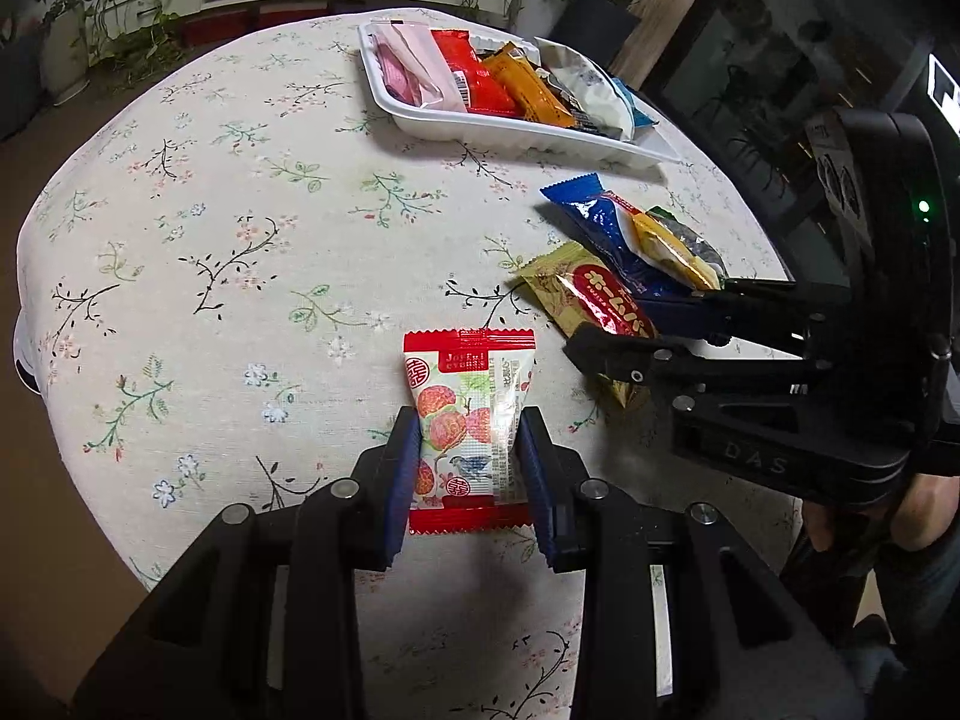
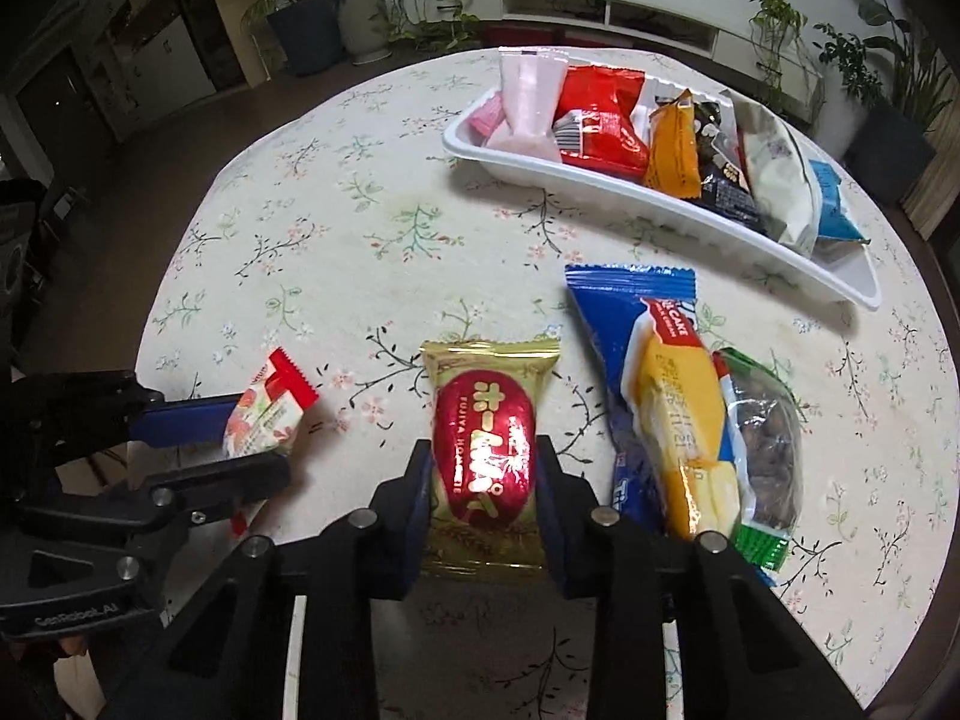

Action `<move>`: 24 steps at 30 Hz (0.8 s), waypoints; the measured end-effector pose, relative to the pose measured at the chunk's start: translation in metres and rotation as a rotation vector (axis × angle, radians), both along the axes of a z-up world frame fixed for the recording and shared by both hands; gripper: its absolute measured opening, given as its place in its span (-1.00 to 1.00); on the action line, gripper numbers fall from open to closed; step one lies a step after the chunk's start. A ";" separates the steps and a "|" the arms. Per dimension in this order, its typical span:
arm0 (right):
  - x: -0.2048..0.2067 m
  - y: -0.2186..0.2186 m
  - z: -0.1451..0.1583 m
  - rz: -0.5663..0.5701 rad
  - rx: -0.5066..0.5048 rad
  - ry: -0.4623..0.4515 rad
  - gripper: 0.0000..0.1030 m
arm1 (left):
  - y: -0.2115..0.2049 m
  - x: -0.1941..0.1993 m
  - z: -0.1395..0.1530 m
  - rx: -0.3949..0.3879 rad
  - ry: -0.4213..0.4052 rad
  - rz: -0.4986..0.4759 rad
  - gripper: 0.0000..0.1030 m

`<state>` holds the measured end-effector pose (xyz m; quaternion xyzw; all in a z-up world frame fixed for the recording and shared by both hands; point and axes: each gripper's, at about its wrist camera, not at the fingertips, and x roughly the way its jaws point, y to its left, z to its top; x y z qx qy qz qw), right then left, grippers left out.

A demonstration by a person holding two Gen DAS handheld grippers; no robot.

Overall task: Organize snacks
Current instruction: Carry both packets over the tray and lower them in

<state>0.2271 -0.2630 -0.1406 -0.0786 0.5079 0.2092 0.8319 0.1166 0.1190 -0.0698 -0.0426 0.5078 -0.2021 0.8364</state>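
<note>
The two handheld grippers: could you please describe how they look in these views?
Both the left gripper and right gripper are matte black linkage frames with silver round pivot pins and ribbed dark blue finger pads. The right gripper's body bears raised letters "DAS" and a small green light; the left one's side shows "GenRobot.AI" lettering. No cables are visible.

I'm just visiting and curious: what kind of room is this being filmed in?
Most likely a home living or dining room: a table with a floral tablecloth, potted houseplants along the far wall, and a low white shelf unit behind it.
</note>
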 end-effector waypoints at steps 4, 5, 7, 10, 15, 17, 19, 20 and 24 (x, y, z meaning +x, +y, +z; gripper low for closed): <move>-0.004 -0.006 0.001 -0.001 0.038 0.011 -0.35 | 0.001 -0.001 0.000 0.003 -0.005 0.009 -0.41; -0.007 -0.009 0.002 -0.003 0.056 0.016 -0.35 | 0.002 -0.001 0.000 0.005 -0.006 0.011 -0.41; -0.017 -0.020 0.006 -0.013 0.107 0.019 -0.35 | 0.001 -0.002 0.001 0.006 -0.010 0.016 -0.41; -0.023 -0.027 0.009 -0.020 0.146 0.025 -0.35 | -0.001 -0.004 0.002 0.006 -0.018 0.016 -0.41; -0.037 -0.045 0.023 -0.040 0.224 0.013 -0.35 | -0.011 -0.007 0.009 0.006 -0.037 0.006 -0.41; -0.041 -0.056 0.030 -0.052 0.260 0.007 -0.35 | -0.014 -0.007 0.013 0.007 -0.045 0.003 -0.41; -0.042 -0.063 0.037 -0.062 0.291 0.001 -0.35 | -0.018 -0.006 0.017 0.008 -0.051 -0.001 -0.41; -0.043 -0.068 0.040 -0.070 0.305 -0.003 -0.35 | -0.019 -0.006 0.019 0.008 -0.054 -0.002 -0.41; -0.045 -0.089 0.050 -0.101 0.348 -0.021 -0.35 | -0.025 -0.003 0.027 0.005 -0.066 -0.007 -0.41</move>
